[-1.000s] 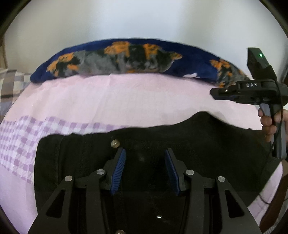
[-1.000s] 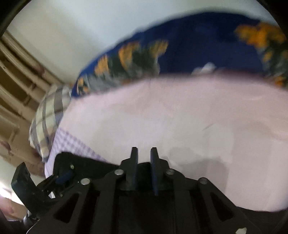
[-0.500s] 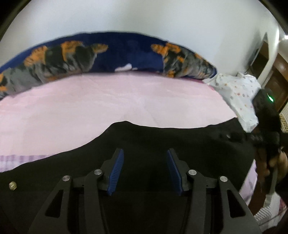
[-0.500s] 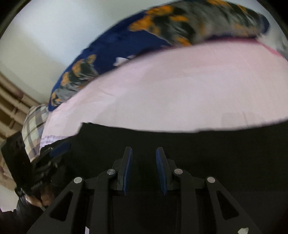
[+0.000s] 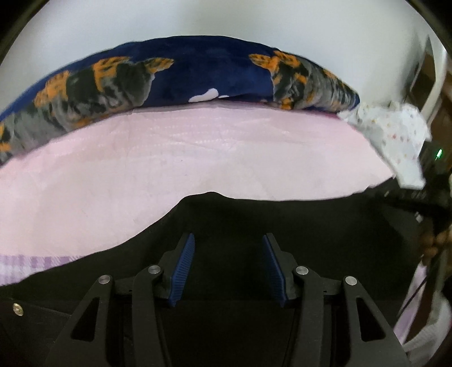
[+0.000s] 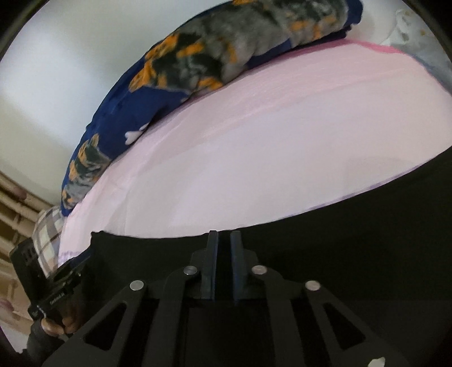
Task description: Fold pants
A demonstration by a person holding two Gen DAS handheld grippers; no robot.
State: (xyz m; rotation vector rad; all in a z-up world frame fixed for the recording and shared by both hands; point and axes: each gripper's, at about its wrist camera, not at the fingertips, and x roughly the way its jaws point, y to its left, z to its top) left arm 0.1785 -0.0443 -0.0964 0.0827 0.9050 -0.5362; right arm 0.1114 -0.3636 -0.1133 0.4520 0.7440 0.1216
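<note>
Left wrist view: left gripper [image 5: 228, 265] points down at black pants [image 5: 310, 234] spread on a pink sheet [image 5: 175, 169].
Left jaws: standing apart, blue pads [image 5: 183, 275] over the dark cloth; whether they touch it cannot be told, and nothing is pinched between them.
Pants, from the left gripper: directly under and ahead of the fingers, running off to both sides; the far edge rises to a hump just beyond the fingertips.
Rivet [image 5: 17, 309]: a metal stud on the pants, low and far to the left of the left gripper.
Blanket [image 5: 197, 76]: navy with orange and grey dog print, well beyond the gripper along the far edge of the sheet, against a white wall [image 5: 226, 19].
Spotted cloth [image 5: 395, 135]: white, ahead and to the right, past the corner of the pants.
Right edge of this view: a dark device with a green light [image 5: 438, 153]; blurred, details unclear.
Right wrist view: right gripper [image 6: 223, 240] tilted over the same pants [image 6: 353, 254], whose edge lies just at its fingertips.
Right jaws: closing, only a narrow gap left; a dark strip fills the gap, but whether it is cloth I cannot tell.
Left of the right gripper: the other gripper's black body [image 6: 36, 282], held by a hand [image 6: 62, 321], at the pants' left corner.
Plaid pillow [image 6: 48, 234]: further left, at the sheet's end.
</note>
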